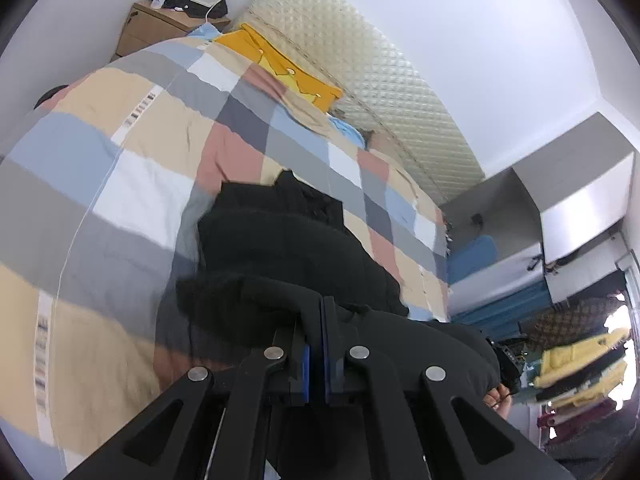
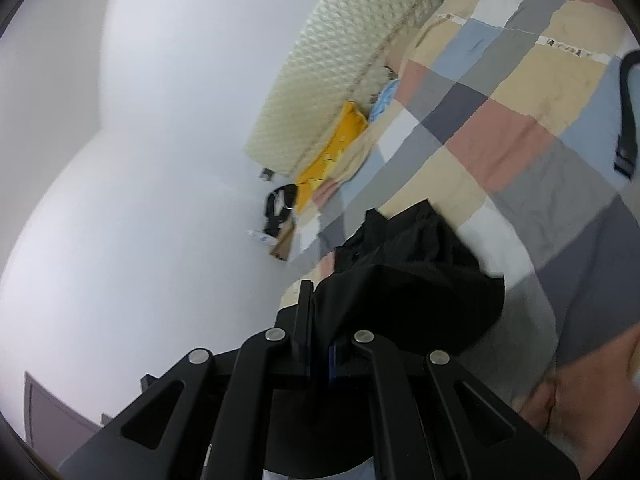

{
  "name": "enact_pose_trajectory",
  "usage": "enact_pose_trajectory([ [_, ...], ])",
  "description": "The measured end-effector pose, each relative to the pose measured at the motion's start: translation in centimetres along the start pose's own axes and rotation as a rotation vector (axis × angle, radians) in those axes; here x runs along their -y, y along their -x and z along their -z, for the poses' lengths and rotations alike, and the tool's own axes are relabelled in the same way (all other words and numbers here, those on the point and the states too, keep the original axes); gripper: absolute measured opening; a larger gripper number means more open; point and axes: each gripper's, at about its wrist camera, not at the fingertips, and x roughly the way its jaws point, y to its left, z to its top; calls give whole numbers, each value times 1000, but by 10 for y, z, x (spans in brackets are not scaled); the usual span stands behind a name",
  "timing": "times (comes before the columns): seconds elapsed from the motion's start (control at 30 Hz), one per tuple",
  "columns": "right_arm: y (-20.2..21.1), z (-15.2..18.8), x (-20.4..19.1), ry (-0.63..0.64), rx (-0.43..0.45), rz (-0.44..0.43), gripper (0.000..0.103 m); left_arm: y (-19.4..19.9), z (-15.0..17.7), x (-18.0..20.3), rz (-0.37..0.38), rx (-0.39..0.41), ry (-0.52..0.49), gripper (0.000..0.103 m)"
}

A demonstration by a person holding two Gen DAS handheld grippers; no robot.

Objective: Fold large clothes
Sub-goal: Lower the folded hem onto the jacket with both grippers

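I hold a black garment (image 1: 280, 240) in both tongs above a bed. My left tongs (image 1: 322, 320) are clenched on a fold of the black cloth, which drapes over the fingers and trails forward onto the checked quilt (image 1: 120, 184). My right tongs (image 2: 316, 320) are clenched on another edge of the same garment, the cloth bunched over the right finger and hanging down toward the quilt.

I judge this to be mid-fold: two points of the garment are lifted, the rest lying rumpled on the bed. The next move calls for carrying both held edges across evenly, keeping the cloth taut between them, and laying it flat.

The quilt is patchwork in beige, grey, blue, white and dusty pink. A yellow pillow (image 1: 280, 64) lies by a cream quilted headboard (image 1: 360, 68). A wooden nightstand (image 1: 160, 28) stands beyond, against white walls. Folded yellow clothes (image 1: 576, 368) sit at far right.
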Motion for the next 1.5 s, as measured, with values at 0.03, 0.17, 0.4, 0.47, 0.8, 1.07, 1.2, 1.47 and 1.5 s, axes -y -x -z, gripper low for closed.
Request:
enact_pose_trajectory([
  [0.03,-15,-14,0,-6,-13,17,6,-11,-15,0,-24,6,1,4],
  [0.17,-57,-52,2,-20,-31,106,6,-49,-60,0,-110,12,7,4],
  [0.4,-100,-88,8,-75,-22,176,6,-110,-109,-3,-293,28,-4,4],
  [0.47,-107,-95,10,-83,-10,186,6,-119,-117,-5,-303,33,6,4],
  [0.8,-169,-114,47,-92,-68,337,6,-187,-134,-15,-458,20,-31,6],
  [1.07,-189,-111,95,-98,-111,309,6,-228,-132,-20,-557,-4,-55,6],
  [1.2,-199,-108,115,-138,-105,265,6,-240,-129,-30,-550,14,-39,6],
  [1.47,-217,-102,127,-141,-133,331,6,-274,-125,-43,-568,1,-51,6],
  [1.5,-216,-101,126,-143,-131,335,6,-274,-125,-42,-568,3,-55,6],
])
